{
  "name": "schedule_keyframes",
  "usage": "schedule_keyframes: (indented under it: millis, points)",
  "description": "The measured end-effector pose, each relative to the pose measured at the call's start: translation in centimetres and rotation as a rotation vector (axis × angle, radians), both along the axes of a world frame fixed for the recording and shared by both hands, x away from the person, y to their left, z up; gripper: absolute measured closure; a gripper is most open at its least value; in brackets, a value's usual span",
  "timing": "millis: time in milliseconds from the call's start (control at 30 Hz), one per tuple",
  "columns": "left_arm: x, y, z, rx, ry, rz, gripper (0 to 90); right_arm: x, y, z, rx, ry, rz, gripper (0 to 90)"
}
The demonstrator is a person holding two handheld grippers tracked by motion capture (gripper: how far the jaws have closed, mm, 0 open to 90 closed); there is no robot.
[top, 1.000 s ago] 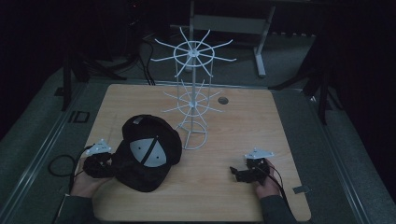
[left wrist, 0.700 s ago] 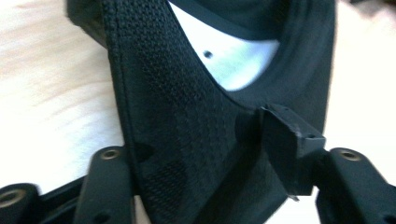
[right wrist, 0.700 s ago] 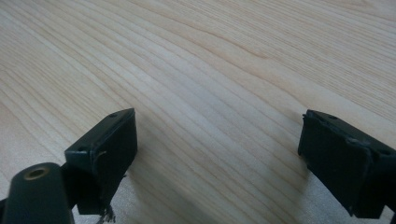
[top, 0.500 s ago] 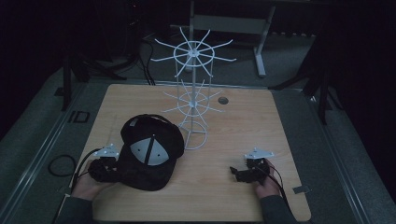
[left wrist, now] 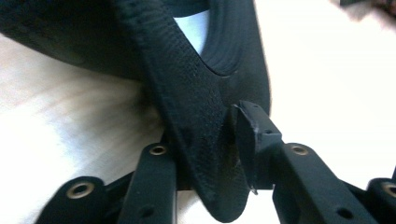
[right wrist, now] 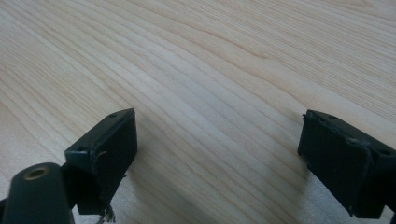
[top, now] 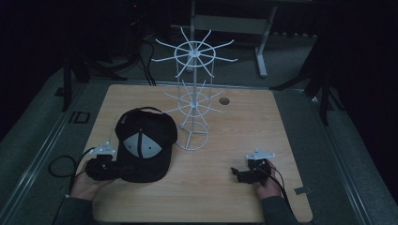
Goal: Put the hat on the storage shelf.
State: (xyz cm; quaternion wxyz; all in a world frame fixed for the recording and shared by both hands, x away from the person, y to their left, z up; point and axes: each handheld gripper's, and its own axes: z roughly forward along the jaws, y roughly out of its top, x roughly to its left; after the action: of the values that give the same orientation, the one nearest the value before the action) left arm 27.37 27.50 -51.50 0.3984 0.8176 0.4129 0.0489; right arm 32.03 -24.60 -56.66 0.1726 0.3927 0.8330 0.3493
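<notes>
The person's left hand [top: 87, 183] rests low on the desk [top: 281, 126], wrapped around the left gripper [top: 112, 169], whose jaws are clamped on the edge of the black cap [top: 143, 145]; seen close, the cap's woven strap [left wrist: 187, 93] runs down between them. The cap lies flat on the desk just ahead of that gripper, beside the white wire rack [top: 192, 101]. The right hand [top: 267, 185] lies on the desk well apart, its right gripper [right wrist: 217, 154] pointing across at the left one, jaws spread wide and empty over bare wood.
</notes>
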Motion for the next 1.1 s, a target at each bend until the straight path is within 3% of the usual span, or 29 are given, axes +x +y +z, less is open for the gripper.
schedule_keyframes:
  millis: [33, 133, 300, 767, 1100]
  points:
    - [0.0, 0.0, 0.0, 0.000, 0.000, 0.000, 72.9, 0.0, 0.0, 0.0, 0.000, 0.000, 0.000, 11.7]
    - [-0.1, 0.7, 0.6, -0.015, -0.033, 0.065, 80.0, 0.0, 0.0, 0.0, 0.000, 0.000, 0.000, 11.7]
    - [-0.2, 1.3, 0.7, 0.003, -0.061, 0.134, 86.2, 0.0, 0.0, 0.0, 0.000, 0.000, 0.000, 11.7]
    - [-0.2, 1.1, 1.2, 0.060, -0.113, 0.195, 86.7, 0.0, 0.0, 0.0, 0.000, 0.001, -0.001, 11.7]
    - [-0.2, 1.1, 1.3, 0.070, -0.126, 0.211, 86.8, 0.0, 0.0, 0.0, 0.000, 0.000, 0.000, 11.7]
